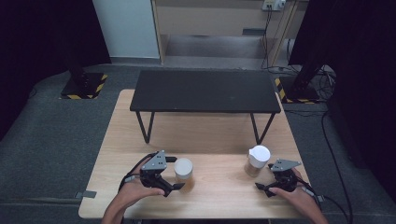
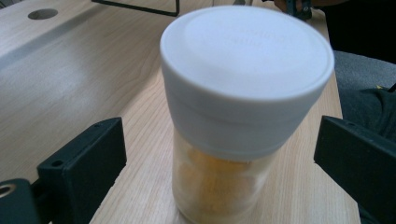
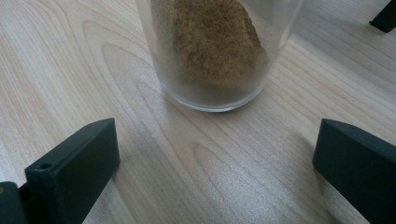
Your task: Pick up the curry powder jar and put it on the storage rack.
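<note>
Currently the left gripper [image 1: 175, 172] is spread wide around the yellow-filled jar [image 1: 183, 174], white lid [image 2: 246, 56] on, jaws either side with clear gaps, no contact. That jar stands upright on the wooden table [image 1: 219, 135], front left. Right gripper [image 1: 267, 180] is also spread, empty, just short of the brown-powder jar [image 1: 258, 161], which stands upright front right, ahead of the jaws, not between them.

A clear jar [image 2: 224, 186] with a white screw lid [image 2: 246, 70] stands upright on the light wooden table [image 2: 70, 84], yellowish contents inside. The left gripper [image 2: 219, 163] has its black jaws spread wide on either side, touching nothing.
</note>
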A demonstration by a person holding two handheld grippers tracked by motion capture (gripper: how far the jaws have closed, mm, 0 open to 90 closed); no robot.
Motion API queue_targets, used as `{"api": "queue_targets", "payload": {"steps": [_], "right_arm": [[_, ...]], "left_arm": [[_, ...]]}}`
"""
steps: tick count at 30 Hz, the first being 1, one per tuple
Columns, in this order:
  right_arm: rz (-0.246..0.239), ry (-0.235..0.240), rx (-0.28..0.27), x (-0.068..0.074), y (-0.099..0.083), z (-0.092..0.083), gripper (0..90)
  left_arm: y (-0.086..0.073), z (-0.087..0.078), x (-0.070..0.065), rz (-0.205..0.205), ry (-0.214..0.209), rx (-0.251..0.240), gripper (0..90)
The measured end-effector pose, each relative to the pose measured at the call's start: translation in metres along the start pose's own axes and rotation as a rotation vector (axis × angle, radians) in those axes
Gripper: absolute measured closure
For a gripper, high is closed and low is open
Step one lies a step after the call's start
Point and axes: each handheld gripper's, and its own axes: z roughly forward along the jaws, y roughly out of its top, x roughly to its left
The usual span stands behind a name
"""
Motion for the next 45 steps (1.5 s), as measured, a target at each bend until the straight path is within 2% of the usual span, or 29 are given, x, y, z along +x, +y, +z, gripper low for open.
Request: {"api": "queue_targets", "payload": {"steps": [7,9,19,29,36,45], "right_arm": [[0.0,0.0,0.0,0.0,0.0,0.0,1.2],[0.0,0.0,0.0,0.0,0.0,0.0,1.2],[-0.001,0.0,0.0,0.0,0.0,0.0,1.2],[0.0,0.0,0.0,0.0,0.0,0.0,1.2],[-0.001,0.0,0.0,0.0,0.0,0.0,1.2],[-0.001,0.0,0.0,0.0,0.0,0.0,1.2]], "left_arm": [[-0.002,0.006,-0.002,-0.006,0.006,-0.051,7.8],[-0.002,0.008,-0.002,-0.009,0.003,-0.066,11.2],[-0.002,0.01,-0.002,0.008,-0.008,-0.082,32.1],[0.003,0.01,-0.003,0.034,-0.025,-0.076,32.6],[0.003,0.005,-0.002,0.035,-0.033,-0.099,32.6],[0.003,0.0,0.0,0.04,-0.031,-0.099,32.6]]}}
